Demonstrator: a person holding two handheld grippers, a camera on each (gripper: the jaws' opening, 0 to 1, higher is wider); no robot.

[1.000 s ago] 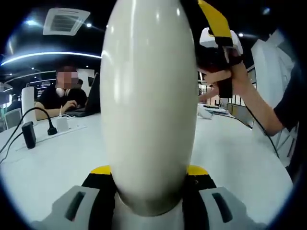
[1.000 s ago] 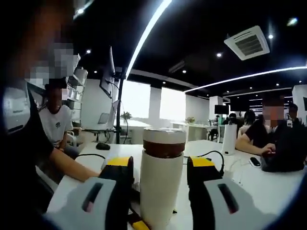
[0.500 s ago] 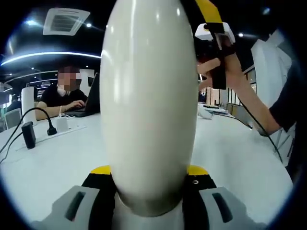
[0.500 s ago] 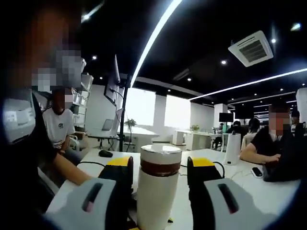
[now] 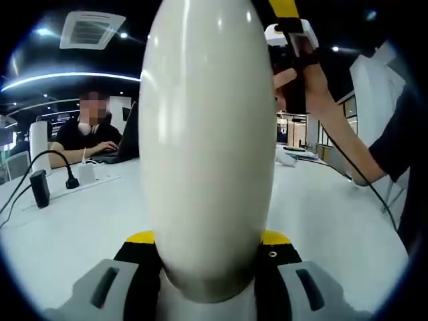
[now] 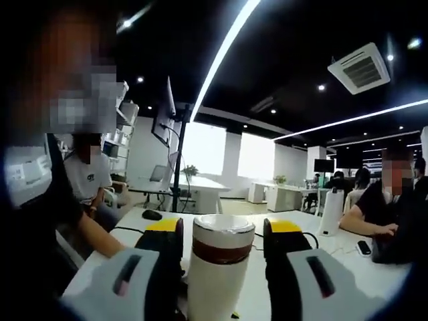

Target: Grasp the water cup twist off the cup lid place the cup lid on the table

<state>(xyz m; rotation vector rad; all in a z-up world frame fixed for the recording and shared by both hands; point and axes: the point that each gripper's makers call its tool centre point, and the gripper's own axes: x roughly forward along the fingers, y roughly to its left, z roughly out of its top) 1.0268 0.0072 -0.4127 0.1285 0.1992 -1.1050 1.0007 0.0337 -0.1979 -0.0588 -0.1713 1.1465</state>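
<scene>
Left gripper view: the left gripper [image 5: 207, 251] clamps the white water cup [image 5: 207, 134], filling centre frame. The right gripper [image 6: 221, 234] straddles its lid [image 6: 223, 231], contact unclear.

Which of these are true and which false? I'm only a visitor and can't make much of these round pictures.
1. The white cup sits between the yellow-tipped jaws of the left gripper. True.
2. The lid lies flat on the table. False: it is on top of the cup, which stands upright between the jaws of the right gripper.
3. The lid has a brown band under a white top. True.
4. The right gripper's jaws are pressed against the lid. False: there is a gap on each side of it.
5. A black computer mouse lies on the table to the left in the right gripper view. True.
</scene>
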